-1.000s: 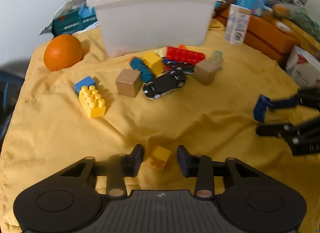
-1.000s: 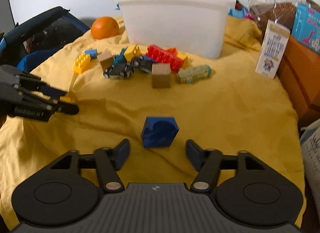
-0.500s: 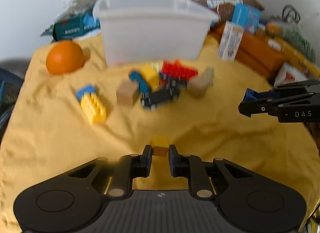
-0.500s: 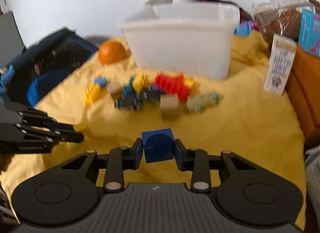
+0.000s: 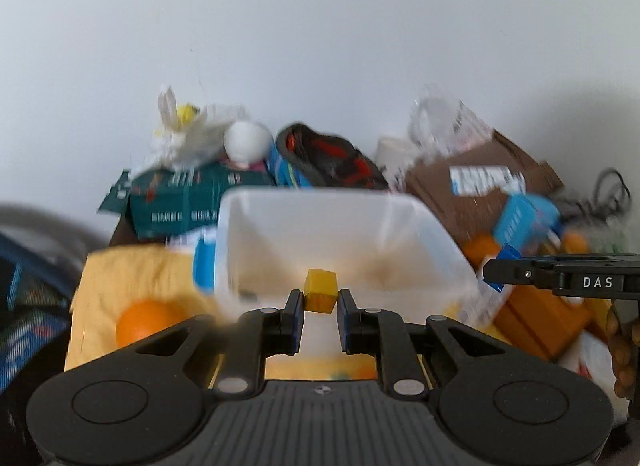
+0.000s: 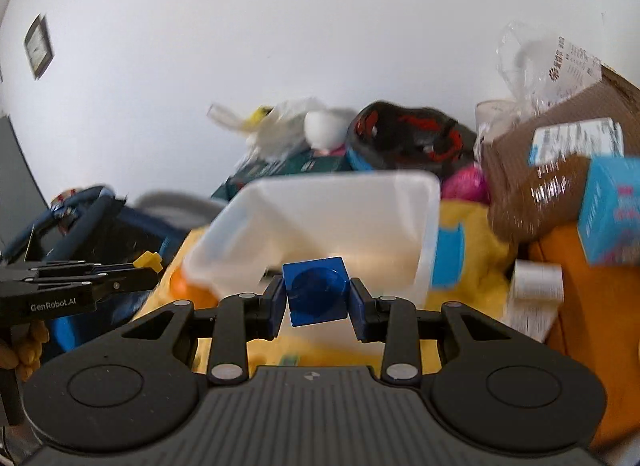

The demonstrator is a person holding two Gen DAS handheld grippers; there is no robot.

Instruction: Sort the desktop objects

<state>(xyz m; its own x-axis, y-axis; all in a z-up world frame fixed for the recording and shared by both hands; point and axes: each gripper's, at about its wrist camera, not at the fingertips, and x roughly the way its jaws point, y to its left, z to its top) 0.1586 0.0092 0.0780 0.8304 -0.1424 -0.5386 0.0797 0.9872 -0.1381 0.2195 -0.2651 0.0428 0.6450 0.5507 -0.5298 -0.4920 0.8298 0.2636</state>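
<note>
1. Left gripper (image 5: 319, 302) – jaws clamped on small yellow block (image 5: 319, 290), held up off the cloth, in front of/over the near rim of the bin. Seen side-on from right wrist cam at far left, yellow bit poking out at the tip.
2. Right gripper (image 6: 316, 304) – jaws clamped on blue block (image 6: 315, 290); block has a round recess on the facing side, sits slightly tilted. Held raised, level w/ the bin's near rim. In left wrist cam it enters from right edge, marked "DAS", blue corner showing at tip.
3. Bin (image 5: 448, 242) – translucent white plastic, open top, just beyond both grippers; interior partly visible, contents can't tell (blur).
4. Orange (image 5: 146, 322) – on yellow cloth (image 5: 132, 274), left of bin, near it.
5. Cloth – yellow, covers table under & around bin.
6. Small white carton (image 6: 534, 298) – upright, right of bin, apart from it.
7. Orange box (image 6: 592, 306) – right side, behind carton; light-blue box (image 6: 612, 213) on top.
8. Teal box (image 5: 180, 201) – behind bin, left.
9. Black/red item (image 5: 332, 161) – behind bin, ctr; type can't tell.
10. Brown cardboard box (image 5: 480, 185) – rear right, w/ white label.
11. White wall (image 5: 320, 45) – backdrop.
</note>
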